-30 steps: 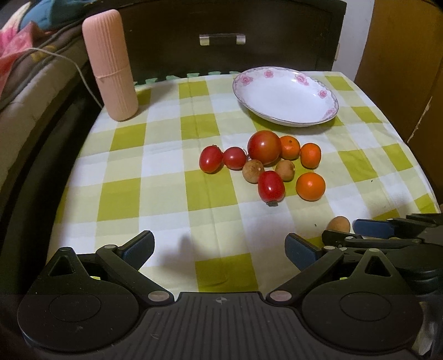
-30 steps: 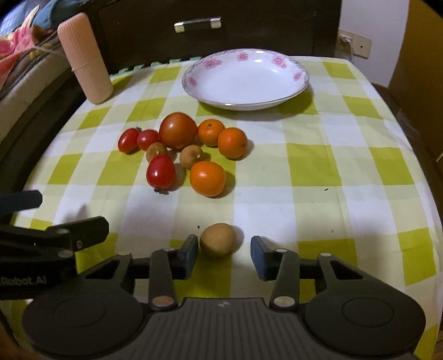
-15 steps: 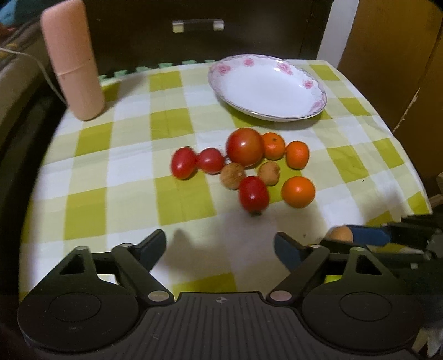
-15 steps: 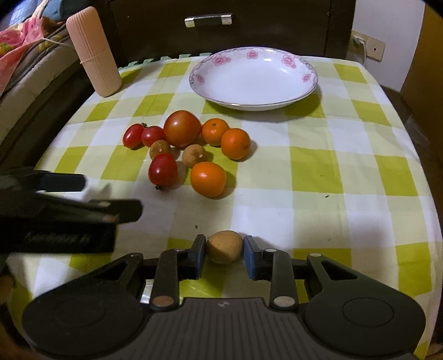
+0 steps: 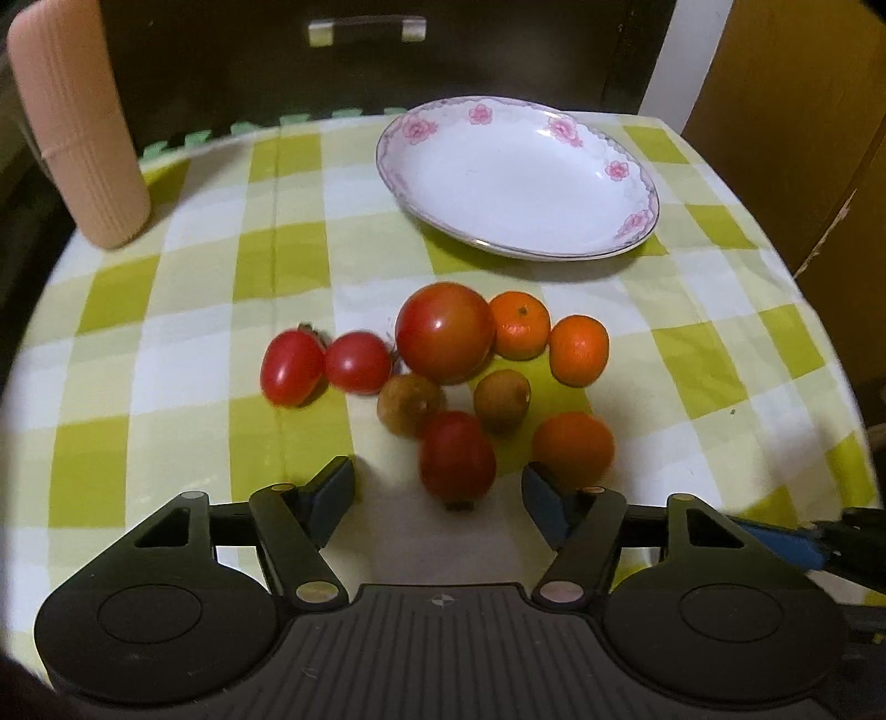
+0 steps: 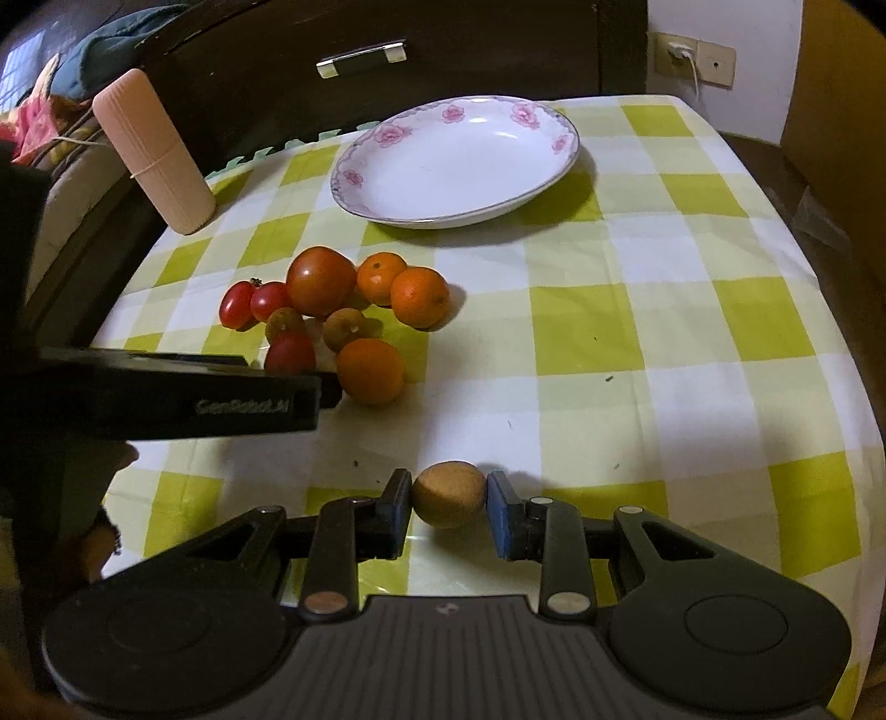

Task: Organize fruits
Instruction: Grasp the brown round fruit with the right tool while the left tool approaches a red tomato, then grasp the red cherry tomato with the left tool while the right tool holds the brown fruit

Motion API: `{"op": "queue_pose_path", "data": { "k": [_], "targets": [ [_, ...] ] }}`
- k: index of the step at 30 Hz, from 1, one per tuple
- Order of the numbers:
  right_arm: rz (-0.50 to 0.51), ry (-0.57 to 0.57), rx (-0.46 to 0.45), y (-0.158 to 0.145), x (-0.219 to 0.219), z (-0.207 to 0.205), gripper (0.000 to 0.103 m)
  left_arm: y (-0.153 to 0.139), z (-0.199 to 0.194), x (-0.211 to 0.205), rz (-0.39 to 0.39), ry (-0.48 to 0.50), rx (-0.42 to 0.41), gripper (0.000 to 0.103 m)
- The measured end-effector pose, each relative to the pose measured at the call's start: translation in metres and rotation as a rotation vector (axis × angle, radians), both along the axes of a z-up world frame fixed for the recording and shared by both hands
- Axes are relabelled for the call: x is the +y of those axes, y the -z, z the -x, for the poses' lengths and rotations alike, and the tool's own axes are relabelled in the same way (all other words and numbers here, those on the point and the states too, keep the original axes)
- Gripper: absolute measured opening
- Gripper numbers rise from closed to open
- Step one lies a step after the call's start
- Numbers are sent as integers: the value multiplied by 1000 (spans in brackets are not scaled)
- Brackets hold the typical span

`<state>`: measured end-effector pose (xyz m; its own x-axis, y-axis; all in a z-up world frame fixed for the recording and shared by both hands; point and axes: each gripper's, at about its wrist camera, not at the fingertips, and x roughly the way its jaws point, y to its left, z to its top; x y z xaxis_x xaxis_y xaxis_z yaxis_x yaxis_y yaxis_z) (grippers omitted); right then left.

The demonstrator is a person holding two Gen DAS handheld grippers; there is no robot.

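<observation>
A cluster of fruit lies mid-table: a big tomato (image 5: 444,332), three oranges (image 5: 573,448), two brown longans (image 5: 410,404) and three cherry tomatoes. My left gripper (image 5: 440,495) is open, its fingers flanking the nearest cherry tomato (image 5: 457,454) just short of it. The white floral plate (image 5: 518,177) sits empty behind the cluster. In the right wrist view my right gripper (image 6: 448,507) is shut on a lone brown longan (image 6: 447,494) near the table's front, well apart from the cluster (image 6: 321,279) and plate (image 6: 459,160).
A pink ribbed cylinder (image 5: 77,127) stands at the back left corner of the checked tablecloth (image 5: 183,387). A dark drawer front (image 6: 360,52) rises behind the table. The left gripper's black body (image 6: 166,396) crosses the left of the right wrist view.
My left gripper moved forward up to the fruit cluster, staying open. My right gripper closed on the lone longan and now holds it.
</observation>
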<state>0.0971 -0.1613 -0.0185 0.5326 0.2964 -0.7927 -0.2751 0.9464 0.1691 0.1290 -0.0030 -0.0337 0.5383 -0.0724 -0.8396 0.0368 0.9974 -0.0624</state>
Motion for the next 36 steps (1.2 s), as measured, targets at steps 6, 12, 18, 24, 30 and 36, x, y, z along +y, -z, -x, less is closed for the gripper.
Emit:
{"op": "queue_pose_path", "data": {
  "k": [6, 12, 18, 24, 30, 36],
  "targets": [
    [-7, 11, 5, 0, -4, -1, 29, 1, 4, -1, -55, 14, -25, 58],
    [3, 3, -3, -1, -1, 1, 29, -2, 4, 0, -45, 14, -18, 42],
    [18, -16, -21, -2, 4, 3, 29, -3, 17, 2, -48, 38, 4, 34],
    [39, -28, -20, 3, 6, 5, 29, -3, 31, 6, -50, 45, 16, 32],
    [53, -30, -23, 5, 8, 5, 29, -4, 28, 11, -7, 21, -2, 37],
    [45, -32, -18, 6, 9, 3, 29, -1, 15, 10, 28, -24, -27, 50]
  ]
}}
